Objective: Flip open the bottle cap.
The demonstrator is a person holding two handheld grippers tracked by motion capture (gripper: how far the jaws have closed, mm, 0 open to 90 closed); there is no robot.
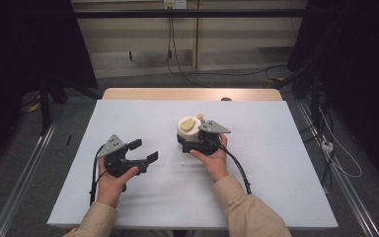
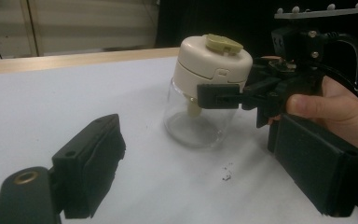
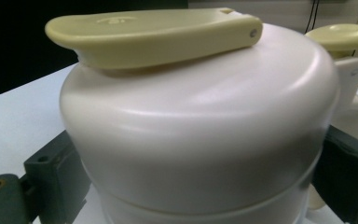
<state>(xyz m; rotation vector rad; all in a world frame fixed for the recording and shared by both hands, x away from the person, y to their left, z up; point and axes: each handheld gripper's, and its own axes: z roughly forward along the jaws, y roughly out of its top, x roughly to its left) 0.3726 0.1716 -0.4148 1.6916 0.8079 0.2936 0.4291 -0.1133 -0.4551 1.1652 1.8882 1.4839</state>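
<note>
A clear glass jar with a cream lid and a yellow-green flap stands upright near the middle of the white table. My right gripper is shut on the lid from the near side, one jaw on each flank. The left gripper view shows one of its fingers pressed against the lid's lower rim. My left gripper hangs open to the left of the jar, pointing toward it, with nothing between its pads.
A small cream object with a yellow-green cap stands just behind the jar. A few dark crumbs lie on the table in front of the jar. Cables run across the floor beyond the far edge.
</note>
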